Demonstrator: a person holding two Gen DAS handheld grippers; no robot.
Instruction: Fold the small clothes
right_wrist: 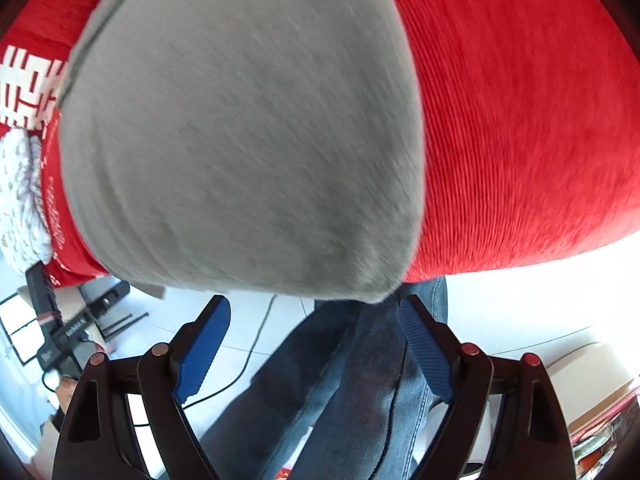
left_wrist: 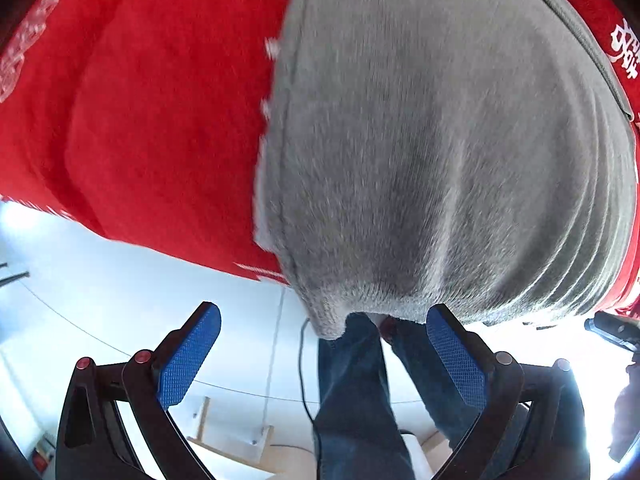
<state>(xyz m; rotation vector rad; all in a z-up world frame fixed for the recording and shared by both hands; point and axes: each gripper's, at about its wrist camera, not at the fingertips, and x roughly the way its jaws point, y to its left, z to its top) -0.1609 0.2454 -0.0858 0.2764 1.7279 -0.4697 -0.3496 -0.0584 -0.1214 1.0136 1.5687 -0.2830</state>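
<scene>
**Both claws wide open below a grey garment on red cloth**

Left claw [left_wrist: 323, 354] at bottom centre of the left wrist view: blue cross-hatched pads [left_wrist: 188, 356] spread wide, gripping nothing. Right claw [right_wrist: 314, 354] at bottom centre of the right wrist view: likewise spread wide, empty. Grey garment [left_wrist: 432, 152] filling centre and upper right of the left view, soft, fuzzy, faintly ribbed, rounded lower edge hanging just above the fingertips. Beneath it, red ribbed cloth [right_wrist: 520, 120] with white printed characters [left_wrist: 624, 50], blurred, unreadable. Blue jeans [right_wrist: 340, 392] visible between the fingers.
</scene>
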